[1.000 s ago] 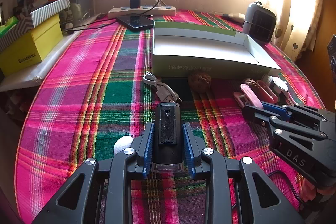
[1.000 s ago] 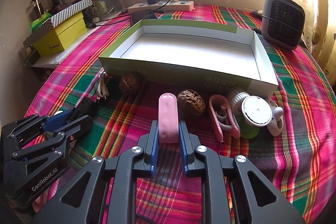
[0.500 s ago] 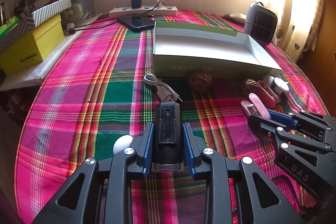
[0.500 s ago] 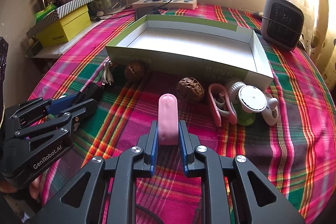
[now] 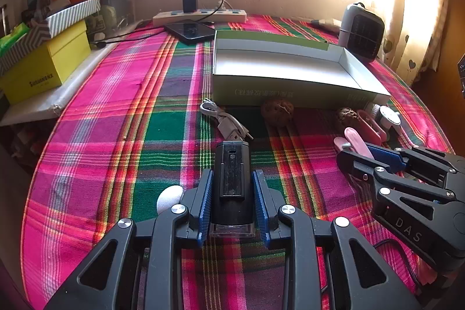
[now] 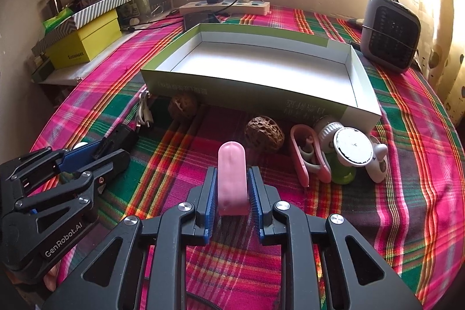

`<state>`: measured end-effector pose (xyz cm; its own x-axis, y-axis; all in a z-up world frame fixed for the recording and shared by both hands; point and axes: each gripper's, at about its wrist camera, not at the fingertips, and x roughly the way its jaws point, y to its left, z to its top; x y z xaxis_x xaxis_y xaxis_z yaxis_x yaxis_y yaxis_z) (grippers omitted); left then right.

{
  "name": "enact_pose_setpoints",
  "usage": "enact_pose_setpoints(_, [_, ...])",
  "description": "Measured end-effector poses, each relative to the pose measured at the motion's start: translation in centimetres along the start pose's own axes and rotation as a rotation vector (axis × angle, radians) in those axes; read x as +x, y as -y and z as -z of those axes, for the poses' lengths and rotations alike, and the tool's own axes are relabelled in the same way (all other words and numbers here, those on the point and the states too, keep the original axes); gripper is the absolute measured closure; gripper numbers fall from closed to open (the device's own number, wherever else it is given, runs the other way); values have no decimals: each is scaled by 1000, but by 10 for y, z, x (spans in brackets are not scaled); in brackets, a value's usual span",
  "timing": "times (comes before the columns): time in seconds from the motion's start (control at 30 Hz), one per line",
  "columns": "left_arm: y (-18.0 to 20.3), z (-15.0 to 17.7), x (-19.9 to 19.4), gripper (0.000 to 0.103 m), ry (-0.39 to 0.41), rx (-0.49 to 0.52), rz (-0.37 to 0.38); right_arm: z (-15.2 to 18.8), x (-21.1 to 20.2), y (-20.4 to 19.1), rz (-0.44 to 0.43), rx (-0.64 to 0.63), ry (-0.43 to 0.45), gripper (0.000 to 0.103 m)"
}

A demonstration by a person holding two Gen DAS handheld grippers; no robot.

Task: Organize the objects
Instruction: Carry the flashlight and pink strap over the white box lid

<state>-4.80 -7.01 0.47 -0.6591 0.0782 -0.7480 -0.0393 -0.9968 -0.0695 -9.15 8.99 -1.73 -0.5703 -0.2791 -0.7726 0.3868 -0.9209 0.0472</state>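
Two tongs over the plaid worktop, each pinching one thing. Left tongs pressed on a black device, held lengthwise between the blue pads, a clear cap at its near end. Right tongs pressed on a pink oblong piece, rounded tip pointing to 12 o'clock, toward the open box.

Seen from the left wrist: open box at 1 o'clock, white inside, green outside. White cable just beyond the black device, at 12 o'clock. Brown wrinkled ball close against the box front wall. Right tongs at 3 o'clock, with the pink piece sticking out.

Seen from the right wrist: second brown ball at 12 o'clock, just beyond the pink tip, apart from it. Pink clip at 1 o'clock, touching a small fan toy with green base. Left tongs at 9 o'clock. Grey heater at 2 o'clock, behind the box corner. Power strip with black charger at the far edge. Yellow box at 10 o'clock on a side shelf.
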Motion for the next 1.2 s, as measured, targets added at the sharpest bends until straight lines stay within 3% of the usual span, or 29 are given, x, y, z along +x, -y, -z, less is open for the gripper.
enact_pose_setpoints(1.2, [0, 3, -2, 78, -15, -12, 0, 1, -2, 0, -1, 6, 2, 84])
